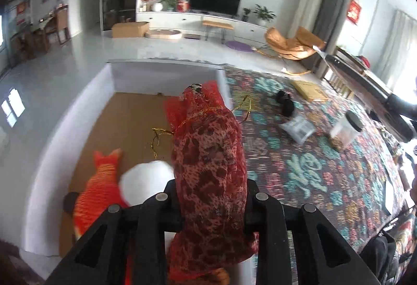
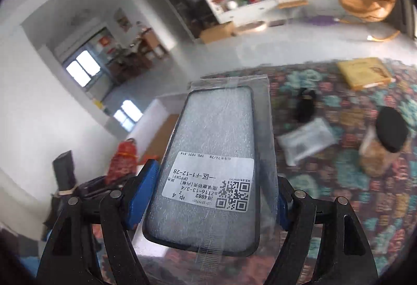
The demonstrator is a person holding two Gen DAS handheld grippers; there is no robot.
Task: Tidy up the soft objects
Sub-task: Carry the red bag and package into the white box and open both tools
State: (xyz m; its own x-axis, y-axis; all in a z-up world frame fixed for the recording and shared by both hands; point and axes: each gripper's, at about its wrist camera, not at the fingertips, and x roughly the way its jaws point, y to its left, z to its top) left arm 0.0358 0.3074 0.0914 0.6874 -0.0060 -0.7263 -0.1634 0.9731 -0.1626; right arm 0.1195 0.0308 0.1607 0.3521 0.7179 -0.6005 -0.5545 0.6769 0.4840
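Item one: my left hand-held gripper (image 1: 211, 196), jaws clamped on a red mesh drawstring pouch (image 1: 208, 154) with gold cord, carried above the open white box (image 1: 78, 107) with a cardboard floor. Already in that box: an orange fish plush (image 1: 96, 191) and a white fluffy ball (image 1: 146, 180), lying just beside each other. Item two: my right hand-held gripper (image 2: 208, 196), blue pads gripping the sides of a phone case in a clear sleeve (image 2: 211, 154), barcode label facing up, held in the air over the patterned counter (image 2: 338, 180). Remaining on the counter: a small black soft object (image 1: 285, 102), a white packet (image 1: 298, 128), a jar with a black lid (image 1: 344, 134) and a flat yellow box (image 1: 307, 89), spread well apart. Step in hand, as I judge it: transport of two picked items toward the box. Next move calls for lowering the pouch past the box wall, clear of the plush, then releasing; the phone case should follow beside it, kept flat so the slick sleeve does not slip from the pads.
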